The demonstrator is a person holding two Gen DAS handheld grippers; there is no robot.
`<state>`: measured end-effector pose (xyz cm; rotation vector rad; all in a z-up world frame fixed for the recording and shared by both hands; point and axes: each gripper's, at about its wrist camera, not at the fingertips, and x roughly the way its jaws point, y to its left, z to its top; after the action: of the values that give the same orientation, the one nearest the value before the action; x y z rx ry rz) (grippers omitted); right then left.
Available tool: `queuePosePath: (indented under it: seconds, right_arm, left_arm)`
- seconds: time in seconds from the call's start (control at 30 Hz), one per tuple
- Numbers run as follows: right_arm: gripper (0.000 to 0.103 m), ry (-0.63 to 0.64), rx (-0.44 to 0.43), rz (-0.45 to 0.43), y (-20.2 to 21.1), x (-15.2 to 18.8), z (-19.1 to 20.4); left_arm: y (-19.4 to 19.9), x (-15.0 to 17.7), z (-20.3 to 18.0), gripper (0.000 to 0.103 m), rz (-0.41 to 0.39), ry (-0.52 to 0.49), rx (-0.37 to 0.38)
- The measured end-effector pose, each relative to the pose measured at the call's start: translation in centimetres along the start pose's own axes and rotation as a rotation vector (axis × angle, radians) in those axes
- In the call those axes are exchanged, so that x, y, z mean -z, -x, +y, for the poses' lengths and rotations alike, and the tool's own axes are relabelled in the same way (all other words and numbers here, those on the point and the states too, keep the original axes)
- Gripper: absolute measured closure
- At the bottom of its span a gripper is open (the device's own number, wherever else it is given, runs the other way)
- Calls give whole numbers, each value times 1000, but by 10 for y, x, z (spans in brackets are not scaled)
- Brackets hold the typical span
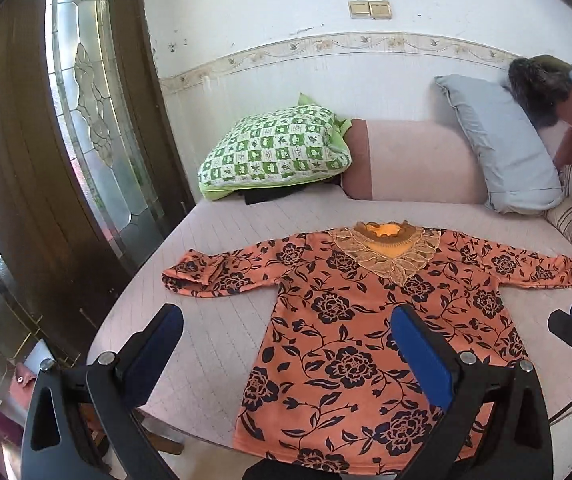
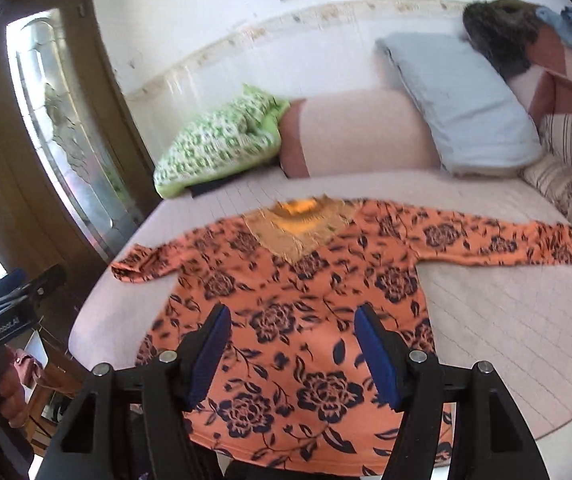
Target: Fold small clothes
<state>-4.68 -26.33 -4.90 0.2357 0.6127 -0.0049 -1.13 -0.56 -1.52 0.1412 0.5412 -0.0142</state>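
I count one orange floral blouse (image 1: pixel 350 320), two pillows, one green-checked (image 1: pixel 274 152) and one pale blue (image 1: pixel 502 144), and one pink bolster (image 1: pixel 410 160) between them at the head of the bed (image 1: pixel 222 240). The blouse lies flat and face up, both sleeves stretched out to the sides, its gold lace collar (image 1: pixel 386 252) toward the pillows and its hem at the near edge of the mattress. My left gripper (image 1: pixel 286 360) hangs above the hem with its blue pads spread wide and nothing between them; one finger sits over the blouse, the other over bare mattress. My right gripper (image 2: pixel 292 352) is also spread, empty, with both fingers over the lower body of the blouse. The left wrist view is sharp and shows the collar's leaf pattern and the right gripper's tip at its edge. The right wrist view is blurred, but it alone shows a hand (image 2: pixel 8 392) gripping the left tool's handle.
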Motion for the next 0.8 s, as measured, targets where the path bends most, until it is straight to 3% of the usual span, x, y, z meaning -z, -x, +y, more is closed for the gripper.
queuePosePath:
  seconds: [0.13,0.47,0.8]
  right_arm:
    - [35,-2,-15,-14,7,1,0]
    - [35,21,-23,-70,32,-6,-4]
    - [35,60,-32,-62,22,-22,14]
  left_arm:
    - [11,3,-7,0,5,-22,13]
    - [49,-12,-20,0,-94,-33,13]
    - [31,-21,-16,0,-76,-14,21]
